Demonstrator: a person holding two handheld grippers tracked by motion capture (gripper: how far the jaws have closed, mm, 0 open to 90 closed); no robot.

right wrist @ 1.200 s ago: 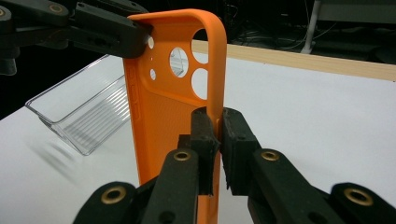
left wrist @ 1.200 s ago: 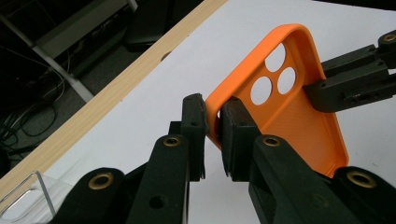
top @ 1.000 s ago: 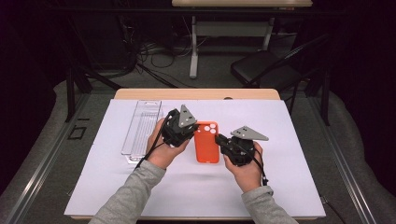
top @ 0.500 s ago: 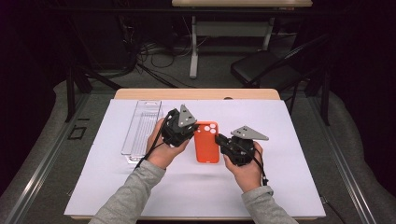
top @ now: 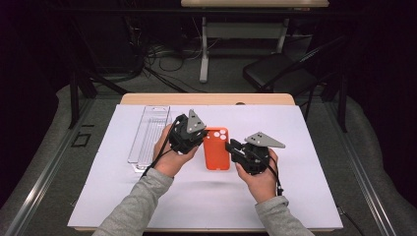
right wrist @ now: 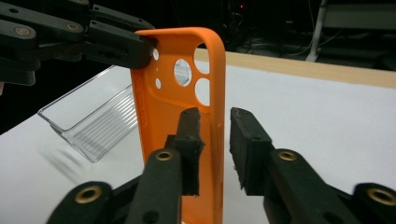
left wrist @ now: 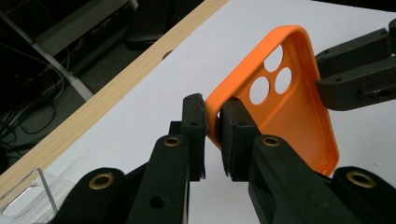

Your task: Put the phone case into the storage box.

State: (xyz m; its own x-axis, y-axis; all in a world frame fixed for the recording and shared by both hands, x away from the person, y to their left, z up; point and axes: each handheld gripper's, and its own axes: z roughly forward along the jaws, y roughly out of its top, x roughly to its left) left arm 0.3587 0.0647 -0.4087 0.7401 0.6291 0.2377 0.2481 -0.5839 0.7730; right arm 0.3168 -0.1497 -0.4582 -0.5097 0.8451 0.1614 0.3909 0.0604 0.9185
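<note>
Orange plastic phone case with three round camera holes sits between the two hands above the white sheet covering the table, seen from the high view as a flat rectangle beside the clear plastic tray that lies at its left. The left gripper view shows what that overhead angle hides: the left gripper has its jaws together on the case's rim at the corner by the camera holes, the thin orange wall pinched between the black pads. The right gripper view shows the case standing on edge, its open inner face turned toward the camera, with the right gripper straddling the long side wall; its jaws have just been opening, the rim runs between them, and a gap shows on the side of the right-hand pad, so they stand apart around the edge rather than clamped. In that view the ribbed floor of the clear tray also shows behind the case, and the table's wooden far edge beyond. No brand, label or writing can be read on the case, the tray or the grippers
</note>
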